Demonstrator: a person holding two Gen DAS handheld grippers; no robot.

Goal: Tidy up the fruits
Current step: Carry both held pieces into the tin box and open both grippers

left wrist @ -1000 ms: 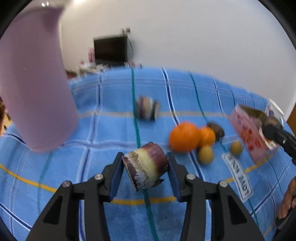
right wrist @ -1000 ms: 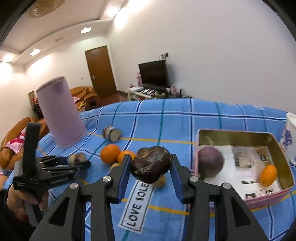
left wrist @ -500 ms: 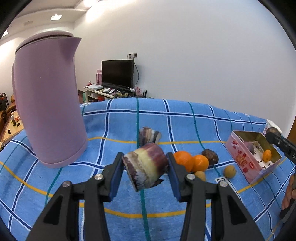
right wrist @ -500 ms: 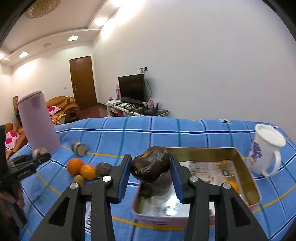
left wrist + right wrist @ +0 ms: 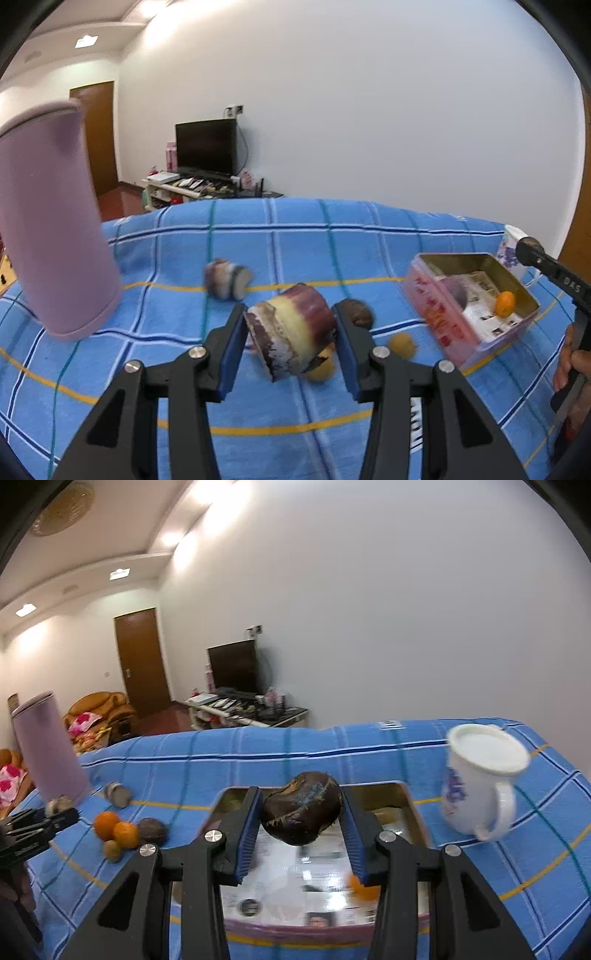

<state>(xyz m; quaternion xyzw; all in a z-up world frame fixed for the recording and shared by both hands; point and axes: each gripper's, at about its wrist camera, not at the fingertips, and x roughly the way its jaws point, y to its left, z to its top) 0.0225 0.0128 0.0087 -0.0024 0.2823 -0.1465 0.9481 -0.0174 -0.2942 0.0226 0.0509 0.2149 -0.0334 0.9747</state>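
In the left wrist view my left gripper [image 5: 291,334] is shut on a purple and yellow sugarcane chunk [image 5: 295,332], held above the blue checked cloth. A second sugarcane piece [image 5: 228,283] lies further back. My right gripper [image 5: 300,814] is shut on a dark brown round fruit [image 5: 301,808] and hangs over the open pink tin [image 5: 288,932]. A small orange [image 5: 364,888] lies inside the tin. The left wrist view shows the tin [image 5: 432,314] at the right, holding a purple fruit [image 5: 456,295] and the orange [image 5: 505,303].
A tall purple jug [image 5: 51,229] stands at the left. Two oranges [image 5: 114,829], a brown fruit [image 5: 153,830] and a small yellow fruit [image 5: 112,849] lie left of the tin. A white mug [image 5: 480,779] stands right of it. A person's hand [image 5: 572,365] holds the right gripper.
The right gripper has carried the dark fruit rightwards from beside the tin to above it. The left gripper has swung right with the sugarcane chunk, bringing the tin closer in its view.
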